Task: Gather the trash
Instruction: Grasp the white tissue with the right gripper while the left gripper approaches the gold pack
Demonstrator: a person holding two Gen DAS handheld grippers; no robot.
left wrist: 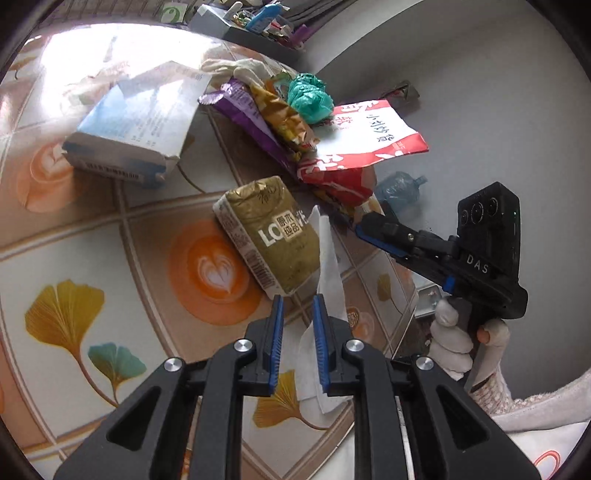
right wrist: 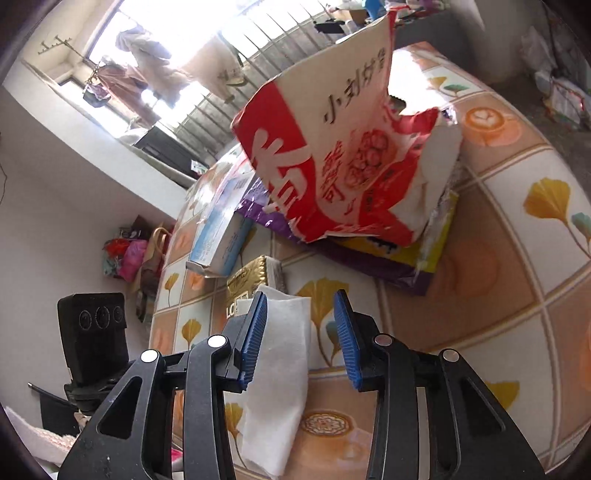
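Trash lies on a patterned tablecloth (left wrist: 92,258): a gold pack (left wrist: 273,236), a blue-white carton (left wrist: 136,125), and a pile of purple wrapper (left wrist: 247,110), gold wrapper (left wrist: 284,114), green crumpled bag (left wrist: 308,98) and red-white paper bag (left wrist: 362,140). A white tissue (left wrist: 328,266) lies beside the gold pack. My left gripper (left wrist: 299,306) hovers over it, its jaws a narrow gap apart with nothing gripped. My right gripper (right wrist: 301,306) is open, straddling the tissue (right wrist: 280,369), which touches only the left pad. The red-white bag (right wrist: 332,158) stands ahead.
The table's edge (left wrist: 406,302) runs close on the right, with grey floor beyond and a water bottle (left wrist: 400,188) on it. A gloved hand (left wrist: 450,332) holds the right gripper. A cluttered shelf (left wrist: 258,26) sits behind. Bags (right wrist: 129,251) lie against the wall.
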